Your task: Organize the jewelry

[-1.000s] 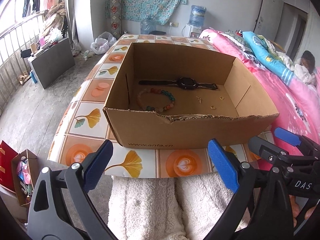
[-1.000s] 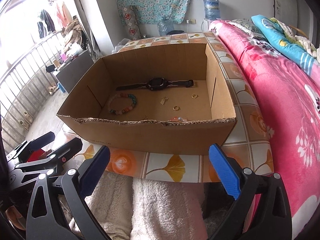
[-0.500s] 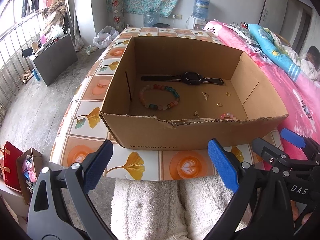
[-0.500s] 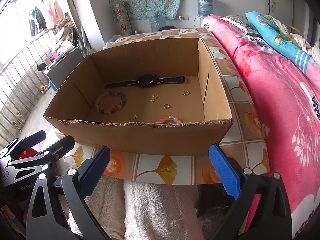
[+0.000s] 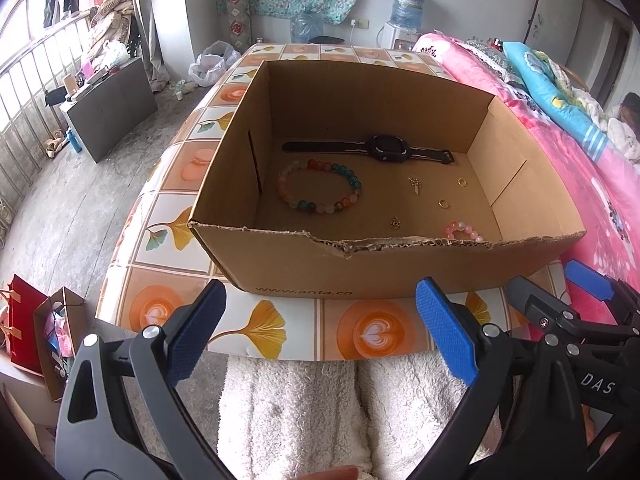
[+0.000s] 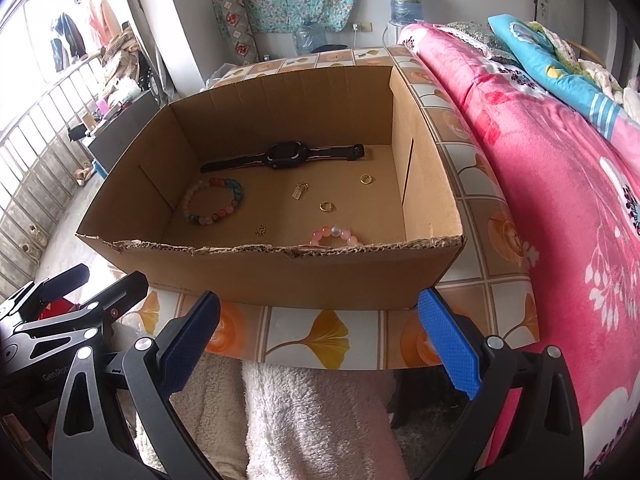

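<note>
An open cardboard box (image 5: 280,268) (image 6: 248,276) stands on a tiled table. Inside lie a black watch (image 5: 384,148) (image 6: 286,155), a multicoloured bead bracelet (image 5: 320,190) (image 6: 214,205), a small pink bead bracelet (image 5: 462,232) (image 6: 334,236), two gold rings (image 5: 444,203) (image 6: 326,207), a gold pendant (image 5: 415,185) (image 6: 299,191) and a tiny gold charm (image 5: 395,223) (image 6: 261,231). My left gripper (image 5: 320,332) and right gripper (image 6: 318,336) are both open and empty, held side by side in front of the box's near wall, above my lap.
The table (image 5: 160,216) carries the box. A bed with a pink blanket (image 6: 560,184) runs along the right. Bags (image 5: 36,328) stand on the floor at the left. A railing (image 5: 24,92) and a low cabinet (image 5: 108,100) are beyond.
Both grippers have risen and tilted down, so more of the box floor shows, including the pink bracelet and the charm. Both stay open.
</note>
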`<control>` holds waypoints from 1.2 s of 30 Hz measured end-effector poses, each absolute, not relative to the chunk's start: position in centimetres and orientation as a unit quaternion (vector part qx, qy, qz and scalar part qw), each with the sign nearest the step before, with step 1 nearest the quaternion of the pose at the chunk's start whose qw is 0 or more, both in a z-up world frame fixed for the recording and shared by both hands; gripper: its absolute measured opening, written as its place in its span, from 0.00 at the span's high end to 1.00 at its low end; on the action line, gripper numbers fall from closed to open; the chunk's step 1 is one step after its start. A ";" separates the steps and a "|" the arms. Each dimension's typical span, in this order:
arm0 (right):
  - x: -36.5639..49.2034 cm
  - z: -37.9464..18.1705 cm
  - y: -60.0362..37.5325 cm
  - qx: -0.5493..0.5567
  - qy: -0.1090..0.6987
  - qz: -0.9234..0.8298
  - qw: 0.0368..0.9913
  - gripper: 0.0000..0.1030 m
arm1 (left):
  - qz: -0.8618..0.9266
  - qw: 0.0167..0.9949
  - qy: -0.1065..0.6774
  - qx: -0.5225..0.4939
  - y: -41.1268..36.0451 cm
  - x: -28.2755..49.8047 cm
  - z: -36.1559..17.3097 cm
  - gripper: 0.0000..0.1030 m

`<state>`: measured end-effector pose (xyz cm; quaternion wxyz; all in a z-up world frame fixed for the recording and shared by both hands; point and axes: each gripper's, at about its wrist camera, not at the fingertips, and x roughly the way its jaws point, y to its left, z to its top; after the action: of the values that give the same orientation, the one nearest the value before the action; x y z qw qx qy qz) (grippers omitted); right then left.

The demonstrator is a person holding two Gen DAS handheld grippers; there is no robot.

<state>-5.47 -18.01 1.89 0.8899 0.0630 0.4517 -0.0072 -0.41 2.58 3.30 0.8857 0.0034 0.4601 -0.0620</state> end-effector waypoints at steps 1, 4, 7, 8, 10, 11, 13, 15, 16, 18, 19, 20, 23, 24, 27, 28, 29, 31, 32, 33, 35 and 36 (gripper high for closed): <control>-5.4 1.8 -18.0 0.063 0.453 -0.007 0.889 0.06 | -0.061 0.885 0.461 0.003 2.5 -0.4 3.2 0.11; -5.2 1.7 -18.1 0.060 0.457 -0.008 0.887 0.06 | -0.061 0.882 0.468 0.002 2.5 -0.2 2.9 0.11; -5.1 1.5 -18.1 0.060 0.460 -0.009 0.886 0.06 | -0.060 0.881 0.469 0.004 2.3 -0.1 2.9 0.11; -5.1 1.5 -18.0 0.060 0.460 -0.009 0.886 0.06 | -0.060 0.881 0.469 0.005 2.3 -0.1 2.9 0.11; -5.1 1.5 -18.1 0.061 0.461 -0.009 0.885 0.06 | -0.059 0.881 0.469 0.006 2.2 -0.1 2.9 0.11; -5.1 1.5 -18.1 0.061 0.461 -0.008 0.885 0.06 | -0.059 0.881 0.469 0.006 2.2 -0.1 2.9 0.11; -5.1 1.4 -18.2 0.062 0.461 -0.009 0.885 0.06 | -0.059 0.881 0.469 0.008 2.2 -0.1 2.9 0.11; -5.1 1.3 -18.2 0.064 0.463 -0.008 0.884 0.06 | -0.059 0.880 0.470 0.008 2.1 0.0 2.9 0.11; -5.1 1.3 -18.2 0.065 0.464 -0.009 0.884 0.06 | -0.060 0.880 0.471 0.009 2.1 0.0 2.9 0.11; -5.1 1.2 -18.3 0.066 0.465 -0.009 0.883 0.06 | -0.060 0.880 0.472 0.010 2.0 0.0 2.8 0.11; -5.1 1.2 -18.3 0.066 0.465 -0.009 0.883 0.06 | -0.061 0.880 0.472 0.010 2.0 0.1 2.8 0.11; -5.1 1.2 -18.3 0.066 0.466 -0.010 0.882 0.06 | -0.061 0.879 0.472 0.011 1.9 0.1 2.8 0.11; -5.1 1.1 -18.3 0.067 0.467 -0.011 0.882 0.06 | -0.062 0.879 0.474 0.011 1.9 0.1 2.7 0.11; -5.1 1.1 -18.4 0.067 0.467 -0.011 0.882 0.06 | -0.062 0.878 0.474 0.011 1.9 0.2 2.6 0.11; -5.0 1.0 -18.4 0.068 0.469 -0.012 0.881 0.06 | -0.063 0.877 0.477 0.010 1.9 0.2 2.5 0.11; -5.0 1.0 -18.4 0.068 0.470 -0.012 0.880 0.06 | -0.063 0.877 0.477 0.011 1.9 0.2 2.5 0.11; -5.0 0.9 -18.4 0.067 0.470 -0.012 0.880 0.06 | -0.063 0.876 0.478 0.011 1.9 0.2 2.4 0.11; -5.0 0.9 -18.4 0.068 0.471 -0.012 0.879 0.06 | -0.063 0.875 0.479 0.010 1.9 0.3 2.3 0.11; -5.0 0.8 -18.4 0.068 0.472 -0.012 0.879 0.06 | -0.063 0.875 0.480 0.010 2.0 0.3 2.3 0.11; -4.9 0.8 -18.4 0.068 0.472 -0.012 0.879 0.06 | -0.063 0.875 0.480 0.010 1.9 0.3 2.3 0.11; -5.0 0.8 -18.4 0.068 0.472 -0.012 0.879 0.06 | -0.064 0.875 0.480 0.010 2.0 0.3 2.2 0.11; -5.0 0.8 -18.4 0.069 0.472 -0.012 0.879 0.06 | -0.064 0.875 0.480 0.010 1.9 0.3 2.2 0.11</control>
<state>-4.96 -18.41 0.79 0.8788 0.0688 0.4721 -0.0125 0.33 1.95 2.23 0.8750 0.0104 0.4797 -0.0637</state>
